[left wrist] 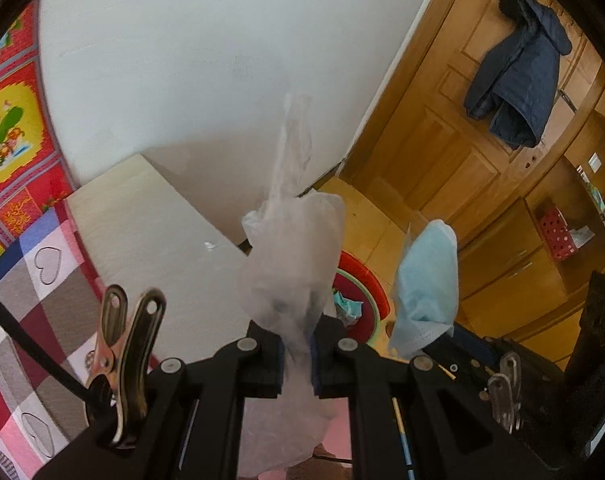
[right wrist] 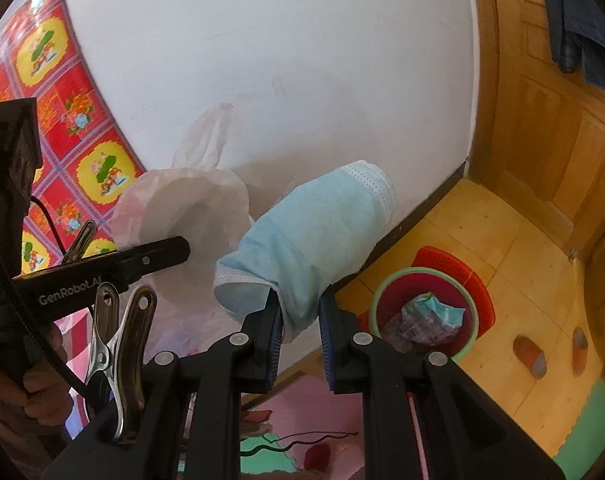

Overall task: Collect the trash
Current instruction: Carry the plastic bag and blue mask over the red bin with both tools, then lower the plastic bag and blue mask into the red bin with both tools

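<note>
Presently left gripper (left wrist: 298, 354) clamps a bag (left wrist: 292, 256), right gripper (right wrist: 300, 320) a mask (right wrist: 306, 236); carry to bin (right wrist: 424, 312), release.

The right tool (right wrist: 300, 322) pinches a blue mask (right wrist: 314, 236); a bin (right wrist: 422, 316) sits on the floor (right wrist: 522, 248) beyond.

thin translucent plastic bag (left wrist: 292, 256), matt cloth mask (right wrist: 314, 240)
</note>
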The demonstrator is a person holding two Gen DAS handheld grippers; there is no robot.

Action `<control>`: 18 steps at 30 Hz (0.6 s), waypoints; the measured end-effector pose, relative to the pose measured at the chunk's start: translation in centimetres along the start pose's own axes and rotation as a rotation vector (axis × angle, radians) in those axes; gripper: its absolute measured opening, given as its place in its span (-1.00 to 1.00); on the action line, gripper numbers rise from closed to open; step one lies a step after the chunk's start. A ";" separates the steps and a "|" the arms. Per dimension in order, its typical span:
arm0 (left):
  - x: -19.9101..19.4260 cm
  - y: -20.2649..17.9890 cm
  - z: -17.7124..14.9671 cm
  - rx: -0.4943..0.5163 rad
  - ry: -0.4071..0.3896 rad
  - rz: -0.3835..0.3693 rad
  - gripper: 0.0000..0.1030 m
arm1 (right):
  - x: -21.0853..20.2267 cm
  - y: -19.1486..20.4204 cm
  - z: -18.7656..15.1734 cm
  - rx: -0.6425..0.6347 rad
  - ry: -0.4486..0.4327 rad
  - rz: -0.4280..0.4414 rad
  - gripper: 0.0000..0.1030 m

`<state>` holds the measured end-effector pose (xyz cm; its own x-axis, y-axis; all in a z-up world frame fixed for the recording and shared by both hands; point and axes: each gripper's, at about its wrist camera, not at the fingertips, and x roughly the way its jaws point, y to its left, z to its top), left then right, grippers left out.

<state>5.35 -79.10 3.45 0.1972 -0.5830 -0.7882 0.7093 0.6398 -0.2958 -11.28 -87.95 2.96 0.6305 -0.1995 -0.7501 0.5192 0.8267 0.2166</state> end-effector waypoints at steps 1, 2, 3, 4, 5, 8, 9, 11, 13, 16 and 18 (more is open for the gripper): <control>0.3 -0.5 0.1 0.003 0.003 0.001 -0.82 | 0.0 -0.6 0.1 0.000 0.002 -0.002 -0.65; 0.7 -1.1 0.2 0.006 0.008 0.002 -0.82 | 0.0 -1.1 0.1 0.001 0.004 -0.004 -0.65; 1.1 -1.6 0.3 0.008 0.013 0.002 -0.82 | 0.0 -1.6 0.2 0.001 0.005 -0.005 -0.65; 1.6 -2.2 0.3 0.014 0.018 0.002 -0.82 | 0.1 -2.3 0.3 0.003 0.008 -0.008 -0.65; 2.0 -2.8 0.4 0.019 0.023 0.003 -0.82 | 0.1 -3.1 0.3 0.008 0.011 -0.010 -0.65; 3.4 -4.7 0.5 0.031 0.039 0.003 -0.82 | 0.3 -5.2 0.4 0.018 0.020 -0.011 -0.65; 3.9 -5.4 0.6 0.033 0.045 0.004 -0.82 | 0.4 -5.8 0.5 0.021 0.023 -0.014 -0.65; 4.9 -6.7 0.8 0.036 0.055 0.001 -0.82 | 0.6 -7.4 0.6 0.026 0.030 -0.016 -0.65; 6.0 -7.8 0.9 0.041 0.066 0.001 -0.82 | 0.9 -9.1 0.7 0.032 0.037 -0.019 -0.65; 7.6 -9.7 1.0 0.048 0.083 -0.005 -0.82 | 1.3 -11.3 0.9 0.037 0.047 -0.023 -0.65; 8.9 -10.9 1.0 0.050 0.096 -0.010 -0.82 | 1.7 -12.7 0.9 0.040 0.057 -0.028 -0.65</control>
<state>0.08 -91.73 0.25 0.1261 -0.5372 -0.8340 0.7443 0.6071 -0.2785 -16.28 -99.28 -0.50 0.5823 -0.1914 -0.7902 0.5598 0.7992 0.2189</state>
